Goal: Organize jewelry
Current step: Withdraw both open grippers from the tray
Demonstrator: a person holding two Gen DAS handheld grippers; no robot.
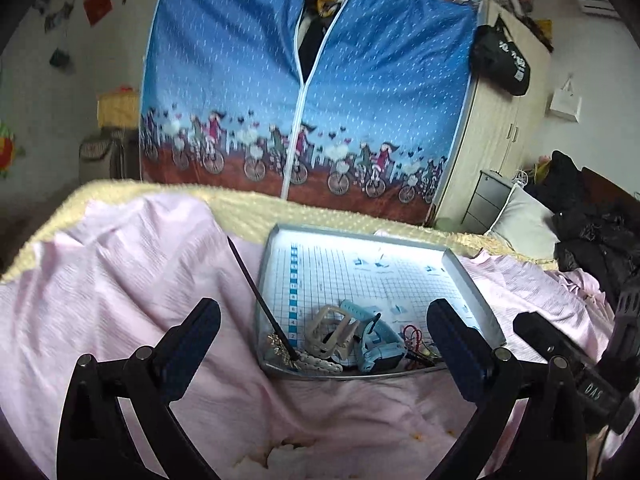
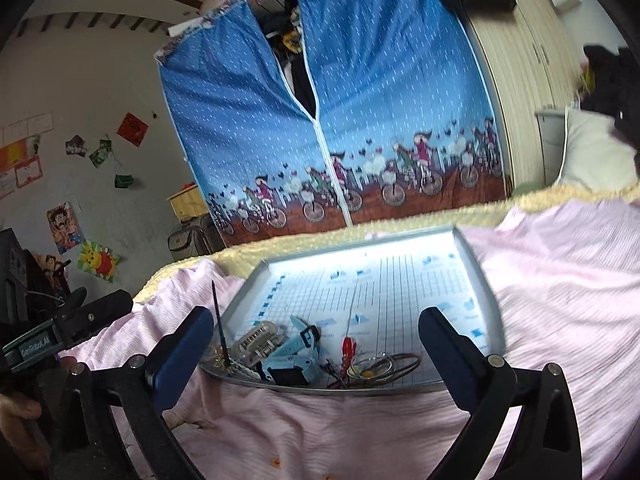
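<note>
Jewelry (image 2: 312, 354) is lying heaped at the near edge of a grid-lined tray (image 2: 476, 280), which is resting on the bed's pink sheet (image 2: 560, 280). Both tongs, left (image 1: 324, 332) and right (image 2: 316, 334), are hanging released before it, facing a blue fabric wardrobe (image 1: 360, 100).

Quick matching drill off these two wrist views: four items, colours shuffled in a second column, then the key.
Items:
1. smartwatch
2. hair stick
3. bedsheet
4. wardrobe cover

Colours:
A. pink
B. blue with a cyclist print
C. light blue
D. black

Pairs: 1-C, 2-D, 3-A, 4-B
</note>
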